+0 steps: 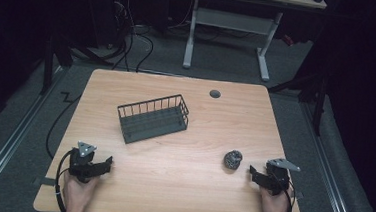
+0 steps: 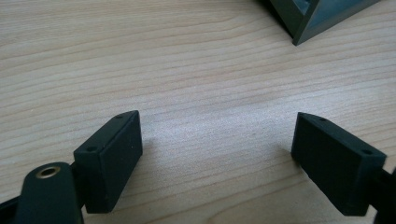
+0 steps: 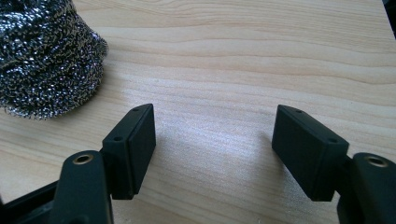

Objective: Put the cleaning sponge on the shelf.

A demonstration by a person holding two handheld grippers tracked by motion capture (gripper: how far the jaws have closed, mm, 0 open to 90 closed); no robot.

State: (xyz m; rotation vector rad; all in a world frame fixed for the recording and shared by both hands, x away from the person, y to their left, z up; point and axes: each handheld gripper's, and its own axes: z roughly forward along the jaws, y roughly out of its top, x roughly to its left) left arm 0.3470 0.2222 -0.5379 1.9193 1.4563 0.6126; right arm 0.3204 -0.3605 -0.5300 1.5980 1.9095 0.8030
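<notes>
1. My right tongs (image 1: pixel 254 173) rest low over the table (image 1: pixel 180 185), jaws spread with nothing but bare wood between them. I'd keep them spread until they straddle the target.
2. The steel-wool scrubber (image 1: pixel 232 159) sits just ahead and to the left of those jaws, near but not touching; in the right gripper view it lies beyond the left jaw (image 3: pixel 44 60). I judge the step in hand to be picking it up, so I'd swing the tongs left until it is centred, then close gently: the coil will likely squash and spring.
3. My left tongs (image 1: pixel 102 164) are also spread wide over bare wood, holding nothing. I'd leave them parked.
4. The wire basket (image 1: pixel 152 117) stands well ahead of the left tongs, its corner showing in the left gripper view (image 2: pixel 308 18). It's the probable drop spot, so I'd lift clear of its rim.
</notes>
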